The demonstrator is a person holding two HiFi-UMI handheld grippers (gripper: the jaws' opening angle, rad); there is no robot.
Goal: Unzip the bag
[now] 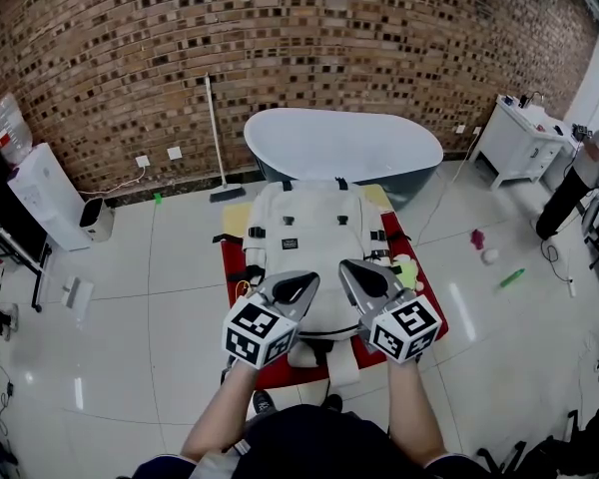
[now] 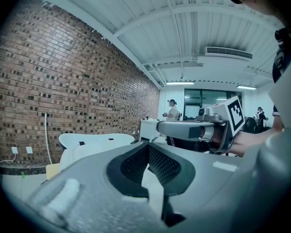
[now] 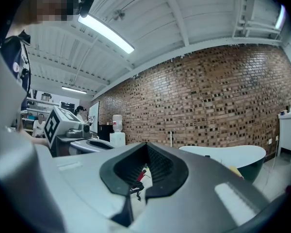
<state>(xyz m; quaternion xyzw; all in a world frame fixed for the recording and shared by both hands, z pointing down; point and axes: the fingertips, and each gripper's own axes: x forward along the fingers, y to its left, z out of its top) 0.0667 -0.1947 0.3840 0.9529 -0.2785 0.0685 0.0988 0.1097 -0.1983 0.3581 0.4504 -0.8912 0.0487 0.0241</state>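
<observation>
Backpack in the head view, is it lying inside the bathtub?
No, the backpack lies on the red mat in front of the bathtub.

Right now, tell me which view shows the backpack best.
Head view: nearly the whole off-white backpack shows, lying on the red mat. The left gripper view catches only a pale slice past its jaws; the right gripper view shows none of it clearly.
</observation>
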